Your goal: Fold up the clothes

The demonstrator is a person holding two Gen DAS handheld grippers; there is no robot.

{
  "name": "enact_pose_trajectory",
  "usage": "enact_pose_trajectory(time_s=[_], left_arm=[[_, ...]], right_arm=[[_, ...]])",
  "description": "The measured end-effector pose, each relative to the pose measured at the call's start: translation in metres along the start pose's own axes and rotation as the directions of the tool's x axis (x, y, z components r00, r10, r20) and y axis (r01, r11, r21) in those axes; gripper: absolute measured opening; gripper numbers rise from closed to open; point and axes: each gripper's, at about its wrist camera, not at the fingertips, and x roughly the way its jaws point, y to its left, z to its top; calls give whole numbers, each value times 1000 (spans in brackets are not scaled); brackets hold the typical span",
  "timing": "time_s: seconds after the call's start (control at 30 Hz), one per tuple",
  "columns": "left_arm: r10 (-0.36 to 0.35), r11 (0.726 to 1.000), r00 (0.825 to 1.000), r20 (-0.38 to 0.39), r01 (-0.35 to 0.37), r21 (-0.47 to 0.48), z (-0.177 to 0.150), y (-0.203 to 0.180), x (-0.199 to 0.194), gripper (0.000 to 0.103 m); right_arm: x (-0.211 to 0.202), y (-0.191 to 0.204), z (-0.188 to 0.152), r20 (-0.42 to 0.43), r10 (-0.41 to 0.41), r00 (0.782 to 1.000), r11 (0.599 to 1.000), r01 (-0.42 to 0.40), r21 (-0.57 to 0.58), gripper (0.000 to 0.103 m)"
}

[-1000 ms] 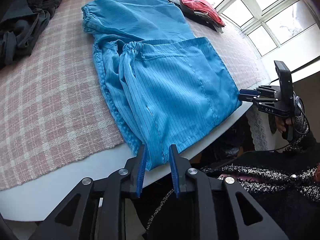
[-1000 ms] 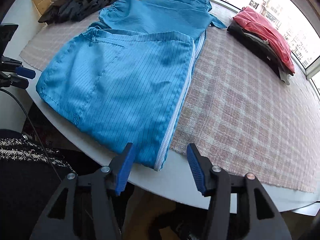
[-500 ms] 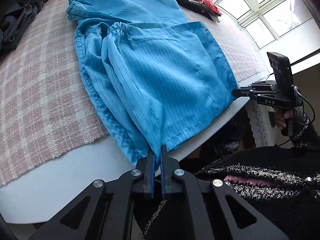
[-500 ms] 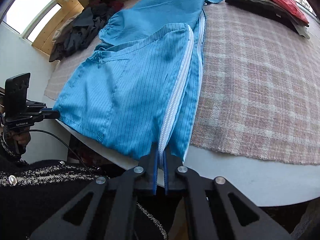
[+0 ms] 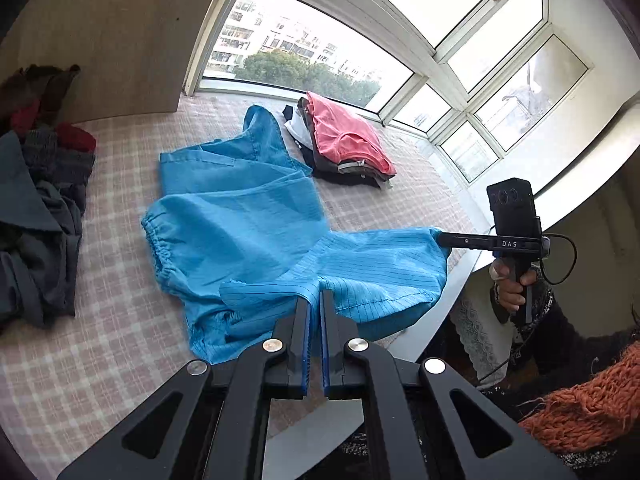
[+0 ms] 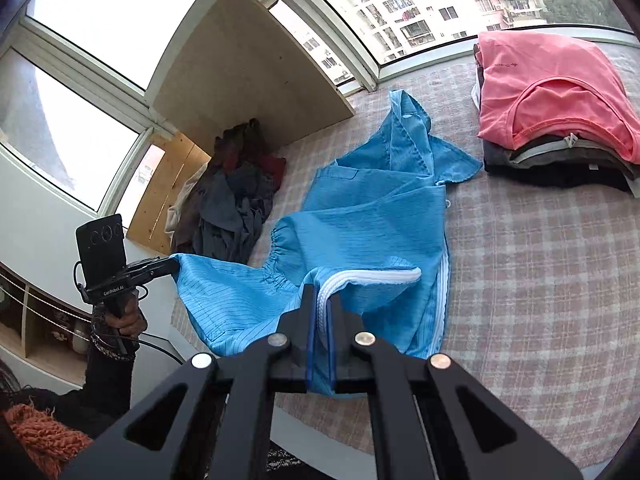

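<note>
Lifting the near hem of the blue pinstriped zip-front garment [image 5: 240, 216] for a fold, mid-task.

Pinching one hem corner in the left gripper [image 5: 315, 300], fingers pressed together on cloth; pinching the white zipper edge in the right gripper [image 6: 322, 300], likewise clamped; raising the hem at centre frame while the collar end is lying flat on the pink checked tablecloth [image 6: 540, 280]. Counting: one blue garment in progress, one folded stack topped by a coral shirt [image 6: 548, 92] at upper right, seemingly done; one dark unfolded heap [image 6: 236, 196] at centre left, probably remaining.
</note>
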Motion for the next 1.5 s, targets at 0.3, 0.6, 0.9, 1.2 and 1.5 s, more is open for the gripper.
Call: enact_pose_trajectory(time_s=[0.3, 0.6, 0.9, 1.2, 1.5], left_arm=[[-10, 995, 996, -89, 2, -95, 122, 127, 85, 3], [-1, 974, 976, -218, -48, -220, 145, 226, 174, 6], [69, 985, 958, -278, -110, -136, 150, 224, 173, 13], [161, 975, 961, -224, -190, -112, 151, 220, 131, 51], [24, 998, 967, -255, -7, 68, 142, 121, 193, 51]], right_arm=[[120, -99, 147, -173, -39, 984, 971, 78, 225, 7], [136, -123, 169, -232, -71, 970, 980, 111, 163, 28], [116, -80, 163, -88, -193, 977, 981, 190, -49, 8], [213, -46, 97, -218, -375, 901, 892, 287, -349, 6], [169, -18, 213, -48, -457, 888, 833, 409, -373, 55]])
